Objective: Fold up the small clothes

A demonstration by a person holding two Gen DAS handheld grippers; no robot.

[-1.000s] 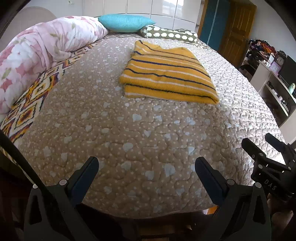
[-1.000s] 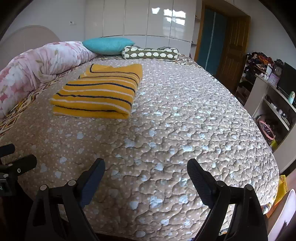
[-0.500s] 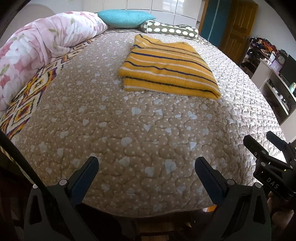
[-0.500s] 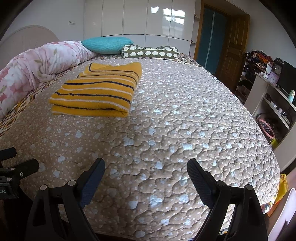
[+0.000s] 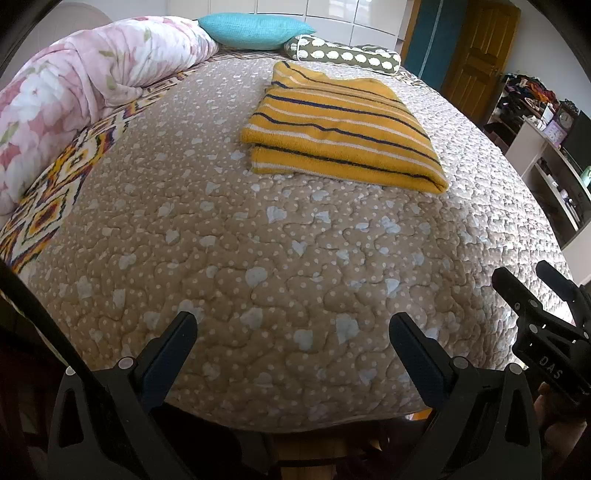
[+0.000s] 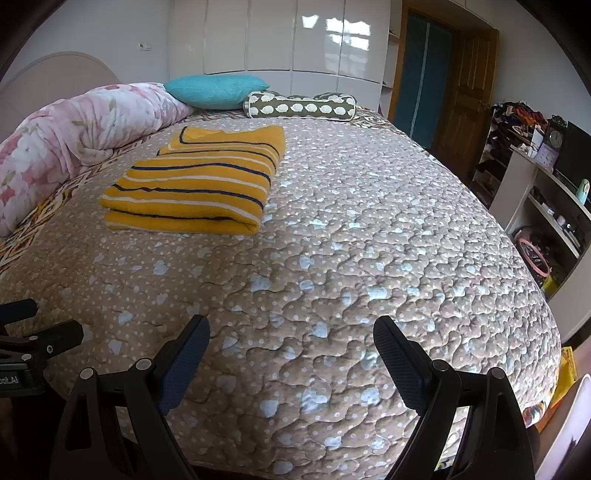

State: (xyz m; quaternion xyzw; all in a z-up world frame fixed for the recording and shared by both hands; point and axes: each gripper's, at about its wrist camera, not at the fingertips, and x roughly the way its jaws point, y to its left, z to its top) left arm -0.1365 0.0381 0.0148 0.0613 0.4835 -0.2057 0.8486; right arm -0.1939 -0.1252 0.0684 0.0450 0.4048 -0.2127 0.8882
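A yellow sweater with dark and white stripes lies folded in a neat rectangle on the far half of the bed; in the right wrist view the sweater sits at the left. My left gripper hovers open over the bed's near edge, well short of the sweater, with nothing between its fingers. My right gripper is open too, over the near edge and to the right of the sweater. The right gripper's body shows at the left view's right edge.
A beige quilted bedspread covers the bed. A rolled pink floral duvet lies along the left side. A teal pillow and a spotted bolster sit at the head. Shelves and a wooden door stand to the right.
Both grippers have drawn a little nearer the bed and tilted, so the sweater sits slightly lower in the views. Both stay open and the sweater has not moved.
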